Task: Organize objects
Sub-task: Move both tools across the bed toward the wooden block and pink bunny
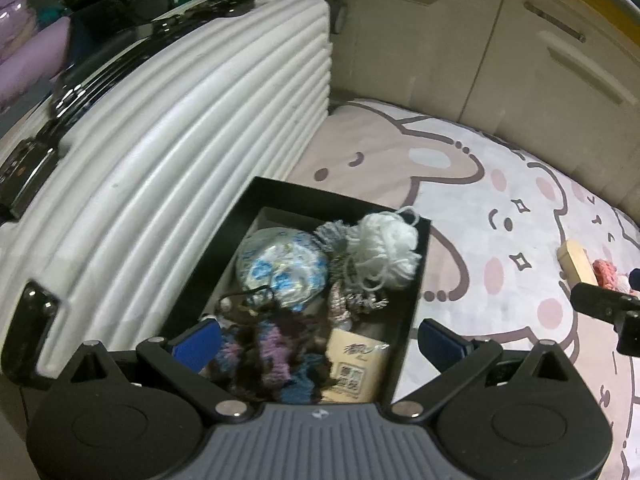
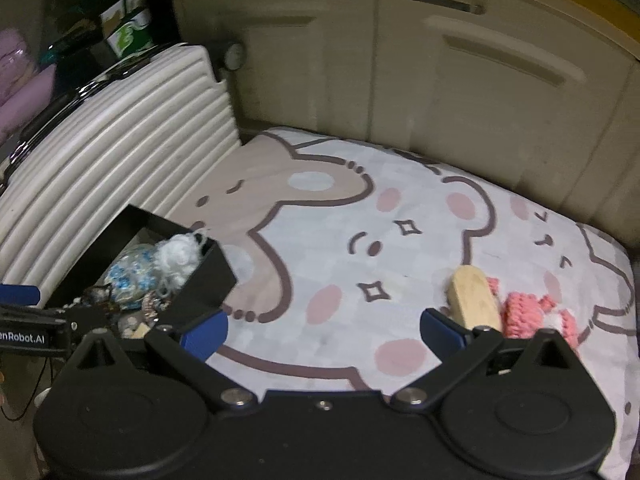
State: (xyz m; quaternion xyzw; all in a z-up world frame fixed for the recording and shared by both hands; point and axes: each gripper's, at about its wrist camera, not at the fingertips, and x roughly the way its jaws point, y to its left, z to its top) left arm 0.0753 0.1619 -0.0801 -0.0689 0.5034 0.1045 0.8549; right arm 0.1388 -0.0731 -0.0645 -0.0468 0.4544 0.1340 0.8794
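L gripper [image 1: 320, 340] spread over black box [image 1: 256, 200] | R gripper [image 2: 324, 330] spread, empty | pink knit [image 2: 528, 316] beside wood block [image 2: 472, 296]

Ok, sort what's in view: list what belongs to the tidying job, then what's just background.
Job:
black box holding white yarn and other bits
wooden block on the blanket
pink knitted piece beside it
left gripper and right gripper, both open

Background:
white suitcase
cartoon blanket
cabinet doors

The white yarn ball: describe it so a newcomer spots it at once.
Find the black box on the cartoon blanket, beside the ribbed white suitcase. The white yarn ball sits in its far right corner, the only plain white, loosely looped bundle among patterned items.
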